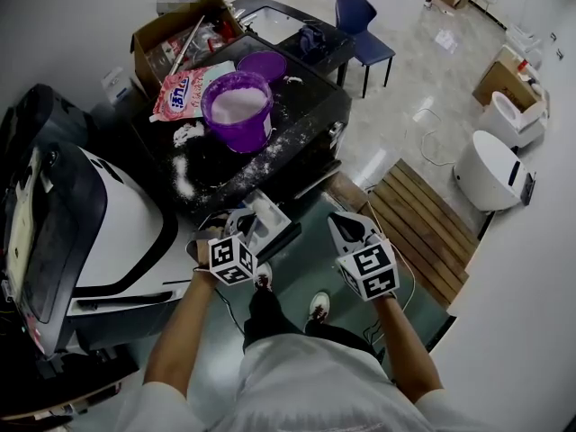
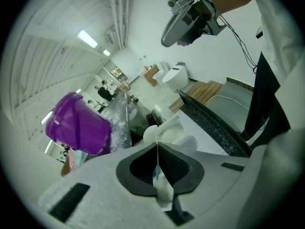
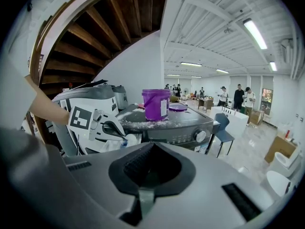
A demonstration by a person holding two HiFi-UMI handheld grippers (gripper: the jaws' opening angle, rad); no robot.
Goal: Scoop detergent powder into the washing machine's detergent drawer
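A purple bucket of white detergent powder stands on the dark washing machine top, which is dusted with spilled powder. My left gripper is shut on the handle of a white scoop. The scoop's round bowl hangs over the pulled-out white detergent drawer at the machine's front. In the right gripper view that scoop shows beside my left gripper. My right gripper hovers to the right of the drawer, shut with nothing in it; in its own view the right gripper points at the machine's control panel.
The purple lid and a pink detergent bag lie behind the bucket. A second, white-topped machine stands at the left. A blue chair, wooden planks and a cardboard box surround the machine.
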